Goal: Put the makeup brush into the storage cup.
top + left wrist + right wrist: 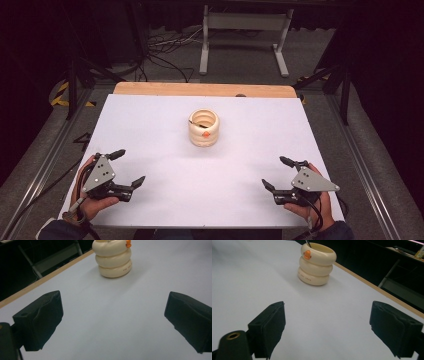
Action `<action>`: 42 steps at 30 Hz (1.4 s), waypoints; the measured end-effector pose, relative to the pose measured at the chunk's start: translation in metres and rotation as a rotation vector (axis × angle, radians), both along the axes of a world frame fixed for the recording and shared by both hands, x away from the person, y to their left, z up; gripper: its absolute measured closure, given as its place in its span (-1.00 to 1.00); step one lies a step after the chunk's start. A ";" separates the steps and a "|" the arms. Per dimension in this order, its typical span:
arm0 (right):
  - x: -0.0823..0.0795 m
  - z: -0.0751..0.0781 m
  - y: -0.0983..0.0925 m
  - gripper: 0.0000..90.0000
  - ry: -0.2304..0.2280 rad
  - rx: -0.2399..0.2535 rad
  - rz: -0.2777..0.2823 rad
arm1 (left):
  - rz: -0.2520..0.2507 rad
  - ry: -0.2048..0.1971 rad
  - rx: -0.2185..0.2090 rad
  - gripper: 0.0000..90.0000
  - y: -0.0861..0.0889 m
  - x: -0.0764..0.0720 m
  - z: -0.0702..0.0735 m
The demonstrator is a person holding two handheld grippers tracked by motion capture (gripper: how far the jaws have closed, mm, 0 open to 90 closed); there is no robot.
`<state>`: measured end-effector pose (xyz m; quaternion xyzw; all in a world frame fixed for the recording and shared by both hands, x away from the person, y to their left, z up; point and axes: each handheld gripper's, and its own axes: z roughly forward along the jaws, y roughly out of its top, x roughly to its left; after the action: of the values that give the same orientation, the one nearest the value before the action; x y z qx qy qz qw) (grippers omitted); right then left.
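Observation:
A cream cup shaped like three stacked rings stands upright near the middle of the white table, toward the far side. It has a small orange beak on its front, and a thin dark stick leans inside its rim. The cup also appears at the top of the left gripper view and of the right gripper view. My left gripper rests open at the near left. My right gripper rests open at the near right. Both hold nothing and sit well short of the cup.
A wooden strip runs along the table's far edge. Beyond it stand a white metal frame, cables on the floor and dark stand legs at both sides. Broad bare tabletop lies between the grippers and the cup.

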<state>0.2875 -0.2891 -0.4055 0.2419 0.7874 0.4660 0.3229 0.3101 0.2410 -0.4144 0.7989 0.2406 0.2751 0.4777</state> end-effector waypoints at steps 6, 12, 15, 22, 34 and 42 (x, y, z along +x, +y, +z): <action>0.000 0.000 0.000 -0.69 0.000 -0.003 -0.004 | 0.011 0.019 -0.008 -0.94 0.008 -0.007 -0.006; 0.001 -0.001 0.000 -0.69 0.001 -0.007 -0.004 | 0.016 0.047 -0.008 -0.94 0.014 -0.012 -0.014; 0.001 -0.001 0.000 -0.69 0.003 -0.007 -0.004 | 0.023 0.059 -0.016 -0.94 0.019 -0.017 -0.016; 0.002 -0.003 0.000 -0.69 0.006 -0.018 -0.007 | 0.032 0.074 -0.024 -0.94 0.028 -0.025 -0.021; 0.000 -0.002 0.000 -0.69 0.002 -0.022 -0.008 | 0.028 0.073 -0.031 -0.94 0.025 -0.025 -0.024; -0.001 -0.002 0.003 -0.69 0.005 -0.023 -0.007 | 0.022 0.062 -0.040 -0.94 0.025 -0.025 -0.022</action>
<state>0.2866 -0.2864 -0.4076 0.2421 0.7927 0.4551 0.3254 0.2846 0.2658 -0.4364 0.7946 0.2697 0.2506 0.4827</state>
